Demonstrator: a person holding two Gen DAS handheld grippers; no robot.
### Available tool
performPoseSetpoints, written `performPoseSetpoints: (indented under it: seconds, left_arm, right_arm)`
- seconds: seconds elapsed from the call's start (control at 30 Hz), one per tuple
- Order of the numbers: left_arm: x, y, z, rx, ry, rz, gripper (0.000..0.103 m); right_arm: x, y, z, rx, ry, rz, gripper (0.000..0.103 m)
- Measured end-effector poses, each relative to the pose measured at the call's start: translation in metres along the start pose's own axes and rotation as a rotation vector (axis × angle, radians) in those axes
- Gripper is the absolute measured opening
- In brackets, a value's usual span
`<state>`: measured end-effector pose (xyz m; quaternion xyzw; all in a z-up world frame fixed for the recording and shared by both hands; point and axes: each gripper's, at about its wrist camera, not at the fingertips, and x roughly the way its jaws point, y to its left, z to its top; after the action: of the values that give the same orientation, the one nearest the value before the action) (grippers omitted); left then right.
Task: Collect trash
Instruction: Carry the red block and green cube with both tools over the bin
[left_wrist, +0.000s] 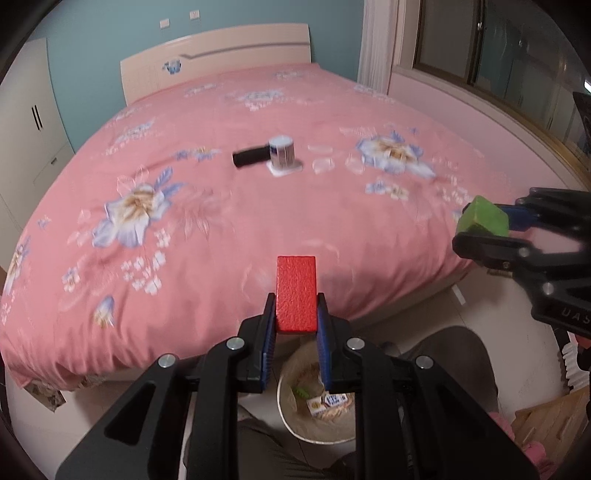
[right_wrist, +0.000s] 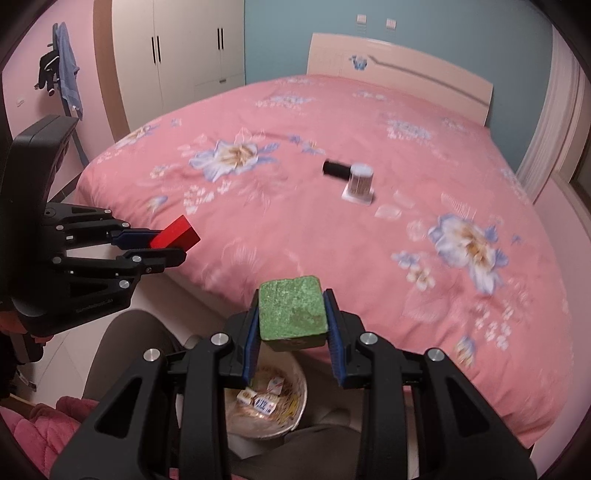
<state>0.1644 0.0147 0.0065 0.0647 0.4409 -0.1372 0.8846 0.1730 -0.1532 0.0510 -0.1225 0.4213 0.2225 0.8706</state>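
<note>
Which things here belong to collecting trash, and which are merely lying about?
Job in hand:
- red block, clamped in left gripper
- green block, clamped in right gripper
- waste bin below

Lying about:
- black cylinder
- small labelled can
- wardrobe

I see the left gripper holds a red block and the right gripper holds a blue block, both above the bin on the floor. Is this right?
One thing is wrong: the block in the right gripper is green, not blue, as the right wrist view shows. The left gripper does hold a red block, and the bin is below on the floor.
</note>
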Motion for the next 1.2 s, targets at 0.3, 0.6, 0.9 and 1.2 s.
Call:
performPoseSetpoints:
  seconds: [0.3,0.6,0.9,1.2]
  left_arm:
    - [0.04,-0.007,-0.031,0.012,0.113,-0.021,0.022]
    - [0.078,-0.015,-0.055,0.031,0.215,-0.036,0.022]
    - [0.122,-0.019,-0.08,0.013,0.332,-0.079,0.022]
    - [0.168,-0.024,-0.104,-0.006,0.452,-0.099,0.022]
  right_arm:
    - [0.047,0.012,-0.033,0.023,0.113,0.048,0.033]
    - [0.092,0.021,-0.064,0.036,0.225,0.094,0.033]
    - [0.136,0.021,-0.095,0.073,0.338,0.144,0.033]
    - [0.183,0.022,-0.126,0.103,0.454,0.18,0.033]
